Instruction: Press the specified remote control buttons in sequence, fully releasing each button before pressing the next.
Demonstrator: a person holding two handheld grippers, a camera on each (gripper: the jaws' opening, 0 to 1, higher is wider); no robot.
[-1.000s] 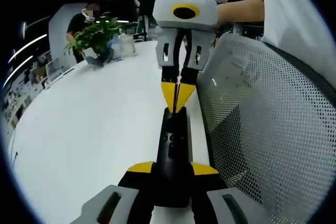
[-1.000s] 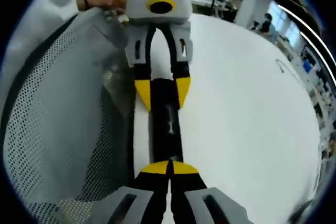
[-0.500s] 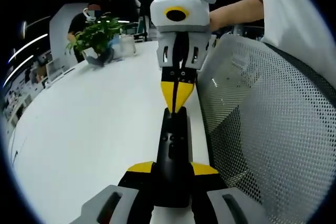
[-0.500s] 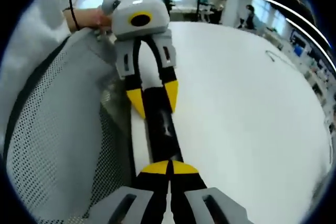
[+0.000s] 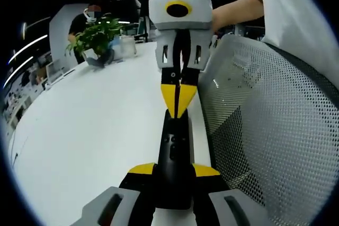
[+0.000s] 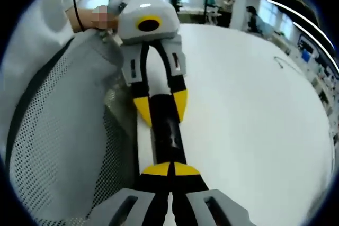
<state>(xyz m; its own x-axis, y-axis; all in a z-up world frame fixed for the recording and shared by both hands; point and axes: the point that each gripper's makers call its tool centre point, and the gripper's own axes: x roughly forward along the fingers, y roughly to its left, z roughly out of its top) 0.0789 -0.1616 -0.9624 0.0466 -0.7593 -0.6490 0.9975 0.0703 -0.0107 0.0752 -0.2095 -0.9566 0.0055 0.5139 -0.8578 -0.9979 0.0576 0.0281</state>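
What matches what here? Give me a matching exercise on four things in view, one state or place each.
Column one:
1. black slim remote control
2. left gripper
3. right gripper
4. green potted plant

Column two:
A. jaws shut, tips on the remote's face
B. at the far end of the white table
C. clamped between yellow-tipped jaws
D. jaws astride one end of the remote

Pairs: 1-C, 2-D, 3-A, 4-B

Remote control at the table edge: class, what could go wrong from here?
1. The remote control lies along the white table's edge beside the mesh chair back; a sideways push could slide it off.
2. The right gripper, jaws together, presses with a narrow tip; it could slip onto the wrong button.
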